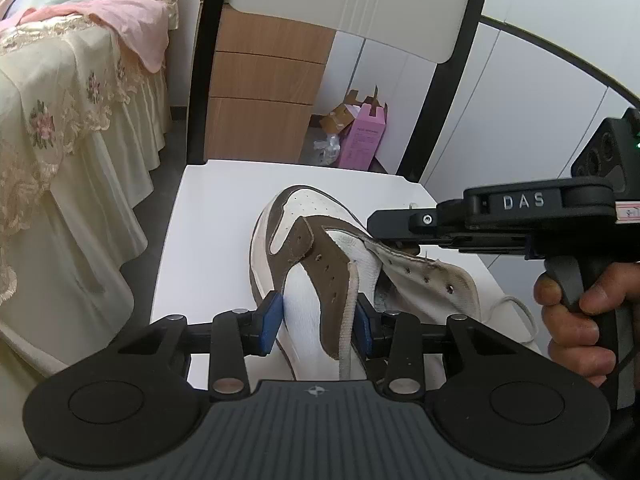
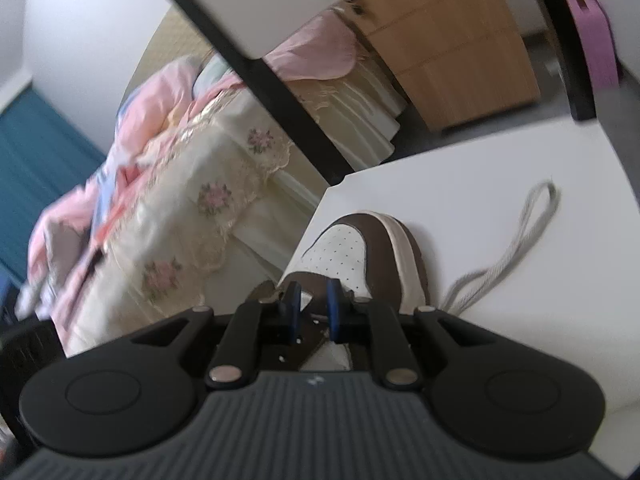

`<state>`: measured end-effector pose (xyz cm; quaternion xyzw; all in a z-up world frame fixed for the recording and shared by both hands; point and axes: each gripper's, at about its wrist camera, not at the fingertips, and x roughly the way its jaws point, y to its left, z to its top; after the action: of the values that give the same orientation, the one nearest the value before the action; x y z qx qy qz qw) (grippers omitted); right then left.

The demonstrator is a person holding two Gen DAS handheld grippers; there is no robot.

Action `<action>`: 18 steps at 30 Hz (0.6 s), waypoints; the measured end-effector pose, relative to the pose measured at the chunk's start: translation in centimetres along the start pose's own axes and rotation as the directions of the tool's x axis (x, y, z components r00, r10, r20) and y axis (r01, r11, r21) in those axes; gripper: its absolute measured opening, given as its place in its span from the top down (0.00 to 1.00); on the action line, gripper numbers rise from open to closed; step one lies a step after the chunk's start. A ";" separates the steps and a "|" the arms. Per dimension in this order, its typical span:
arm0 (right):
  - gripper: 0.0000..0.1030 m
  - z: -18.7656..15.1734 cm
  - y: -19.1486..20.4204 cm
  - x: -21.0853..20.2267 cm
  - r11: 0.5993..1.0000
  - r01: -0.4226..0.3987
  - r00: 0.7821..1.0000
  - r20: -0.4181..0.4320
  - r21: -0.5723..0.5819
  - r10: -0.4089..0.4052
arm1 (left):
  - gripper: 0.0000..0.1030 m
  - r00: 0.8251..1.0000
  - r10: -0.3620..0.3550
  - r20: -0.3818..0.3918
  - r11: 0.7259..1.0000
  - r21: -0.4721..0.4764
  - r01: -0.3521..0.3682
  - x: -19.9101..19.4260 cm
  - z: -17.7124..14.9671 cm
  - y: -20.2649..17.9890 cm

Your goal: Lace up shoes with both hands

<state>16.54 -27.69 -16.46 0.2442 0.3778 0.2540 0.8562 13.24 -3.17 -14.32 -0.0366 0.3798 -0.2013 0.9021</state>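
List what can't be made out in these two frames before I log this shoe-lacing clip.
- Heel of the brown-and-white leather sneaker: left wrist view, hidden behind the left claw body.
- What the right claw pinches: right wrist view, motion blur and its own blue pads cover the contact.
- Ends of the grey flat shoelace: right wrist view, one runs behind the claw.
- Printing on the pink cardboard box: left wrist view, too small.

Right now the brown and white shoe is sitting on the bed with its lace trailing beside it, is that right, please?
Not quite: the shoe sits on the white chair seat, not the bed. The left wrist view shows it; the lace does trail beside it.
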 end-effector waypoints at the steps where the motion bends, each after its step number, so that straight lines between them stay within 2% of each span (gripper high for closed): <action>1: 0.86 0.0 0.2 0.0 1.000 0.007 1.000 0.000 -0.023 -0.007 | 0.59 1.000 0.003 0.001 1.000 0.008 -0.003 0.0 0.0 -0.1; 4: 0.90 -0.2 0.9 0.0 0.996 0.032 0.999 0.006 -0.087 -0.032 | 0.59 1.000 0.011 0.004 1.000 0.029 -0.011 0.0 -0.1 -0.5; 5: 0.99 -0.2 1.2 0.0 0.992 0.057 0.998 0.013 -0.111 -0.056 | 0.59 1.000 0.013 0.005 0.999 0.035 -0.013 0.0 -0.1 -0.6; 7: 0.99 -0.3 1.5 0.3 0.988 0.084 0.996 0.020 -0.131 -0.082 | 0.59 1.000 0.014 0.006 0.999 0.041 -0.014 0.0 -0.1 -0.6; 12: 0.99 0.0 0.5 0.2 0.996 0.076 0.996 0.056 -0.036 -0.074 | 0.59 1.000 0.014 0.007 0.999 0.049 -0.015 0.1 -0.2 -0.6; 15: 0.99 0.4 -0.5 -0.5 0.998 0.024 0.994 0.105 0.055 -0.029 | 0.59 1.000 0.020 0.008 0.998 0.062 -0.021 0.1 -0.2 -0.8; 18: 0.99 0.7 -0.7 -0.9 0.997 -0.006 0.992 0.129 0.082 -0.005 | 0.59 1.000 0.023 0.009 0.997 0.068 -0.023 0.2 -0.3 -0.9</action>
<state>16.75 -28.90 -16.02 0.2954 0.3318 0.2221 0.8679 12.89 -4.02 -14.44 -0.0022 0.3694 -0.2035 0.9067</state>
